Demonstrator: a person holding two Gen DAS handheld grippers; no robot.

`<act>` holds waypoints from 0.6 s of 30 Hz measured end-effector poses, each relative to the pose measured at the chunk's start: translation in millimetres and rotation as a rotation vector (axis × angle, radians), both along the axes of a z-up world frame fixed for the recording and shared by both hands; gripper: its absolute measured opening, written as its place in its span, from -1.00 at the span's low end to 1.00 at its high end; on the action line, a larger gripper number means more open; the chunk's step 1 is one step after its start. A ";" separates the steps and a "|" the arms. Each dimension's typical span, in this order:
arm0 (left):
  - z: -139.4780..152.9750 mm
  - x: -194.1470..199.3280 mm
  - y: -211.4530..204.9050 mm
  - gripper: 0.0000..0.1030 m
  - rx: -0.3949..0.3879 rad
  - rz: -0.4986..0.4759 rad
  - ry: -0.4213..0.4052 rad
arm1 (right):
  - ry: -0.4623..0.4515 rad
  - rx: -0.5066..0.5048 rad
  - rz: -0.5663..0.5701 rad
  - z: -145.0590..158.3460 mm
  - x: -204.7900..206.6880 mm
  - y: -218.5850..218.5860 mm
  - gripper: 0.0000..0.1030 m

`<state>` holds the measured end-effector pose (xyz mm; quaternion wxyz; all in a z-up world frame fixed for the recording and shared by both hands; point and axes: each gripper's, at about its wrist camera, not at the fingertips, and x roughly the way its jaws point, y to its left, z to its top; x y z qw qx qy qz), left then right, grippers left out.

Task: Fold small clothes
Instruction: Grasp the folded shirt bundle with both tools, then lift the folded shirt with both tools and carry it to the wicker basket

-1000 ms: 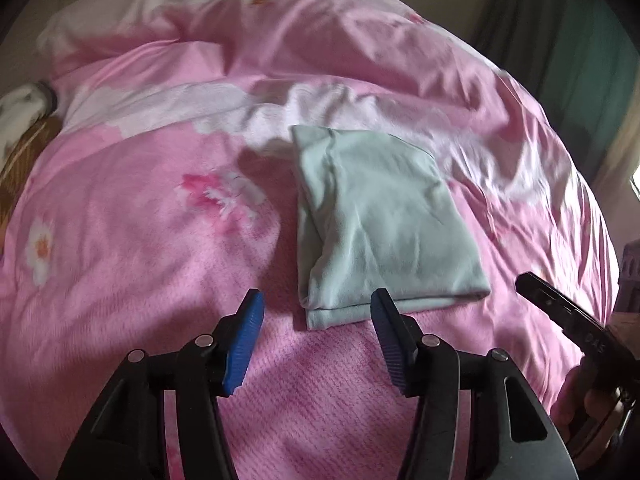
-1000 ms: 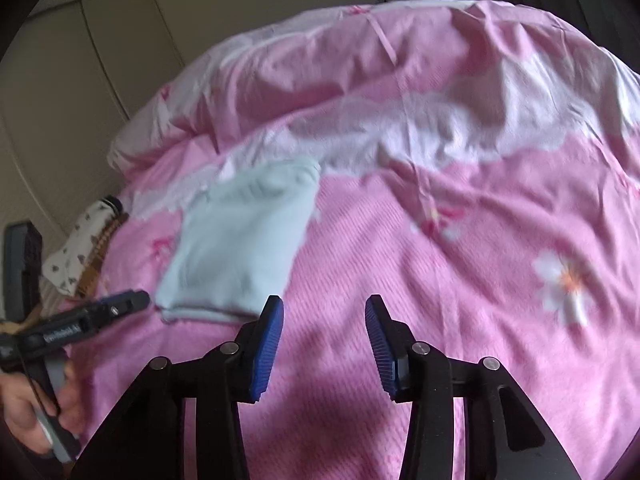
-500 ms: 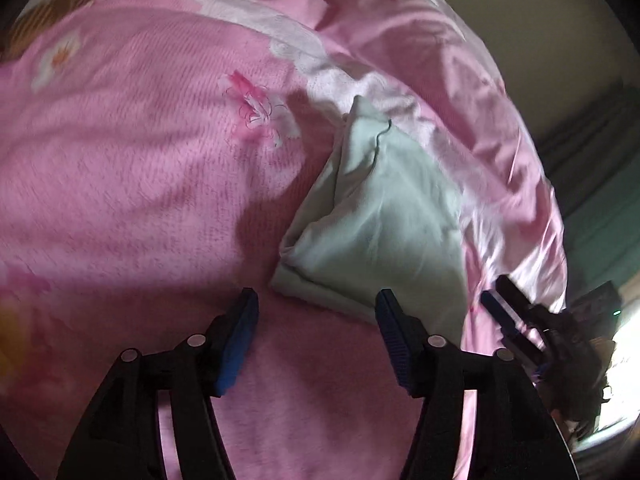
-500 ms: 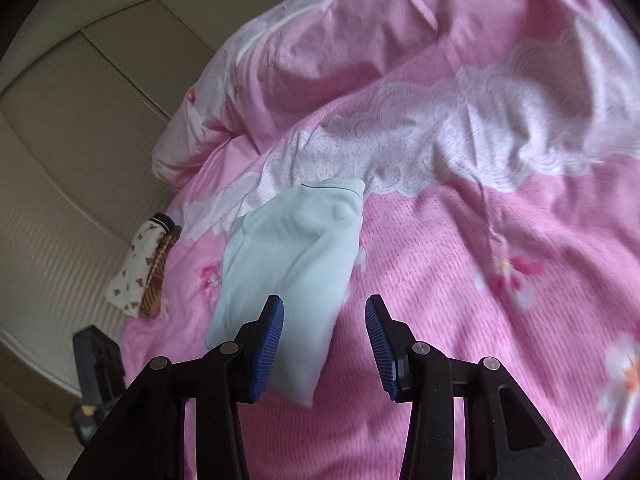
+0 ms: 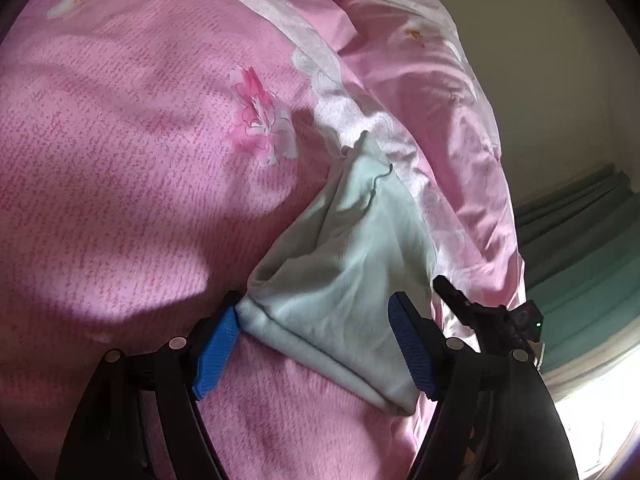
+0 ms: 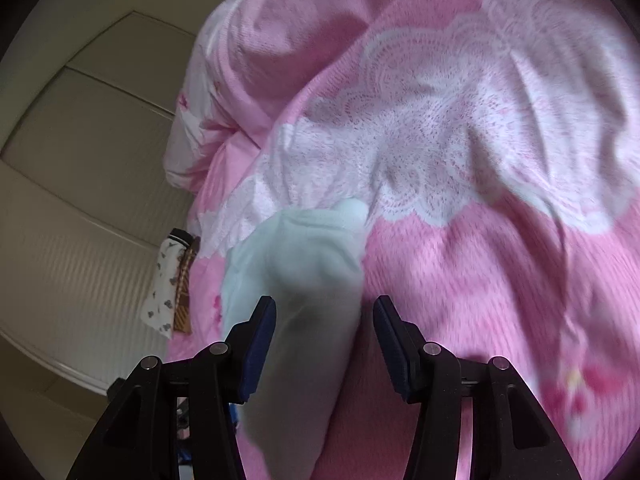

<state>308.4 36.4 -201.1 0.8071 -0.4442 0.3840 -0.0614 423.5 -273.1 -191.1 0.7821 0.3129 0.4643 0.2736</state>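
Between our left gripper's point(image 5: 316, 348) spread fingers lies the folded garment's point(image 5: 344, 276) near edge, its length running away ahead on the pink bedspread point(image 5: 120, 160); our right gripper point(image 6: 324, 344), likewise open, straddles its other corner.

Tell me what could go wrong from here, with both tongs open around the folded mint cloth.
1. The left tongs straddle the mint garment at its stacked near edge; closing may catch only the top layers and undo the fold.
2. The pink quilt lies directly under it, so either tongs could pinch quilt too.
3. The right tongs view is blurred, so their alignment is hard to judge.
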 end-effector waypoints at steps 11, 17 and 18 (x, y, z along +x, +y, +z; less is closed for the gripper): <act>-10.0 7.9 0.1 -0.35 -0.022 0.023 -0.006 | 0.011 0.056 0.071 -12.1 21.3 25.2 0.01; -9.5 4.4 5.5 -0.55 -0.034 0.019 -0.019 | -0.009 0.061 0.040 -7.4 10.5 19.7 -0.66; -7.1 4.3 5.0 -0.56 -0.025 0.014 -0.021 | -0.020 0.052 0.032 -3.6 7.0 19.6 -0.67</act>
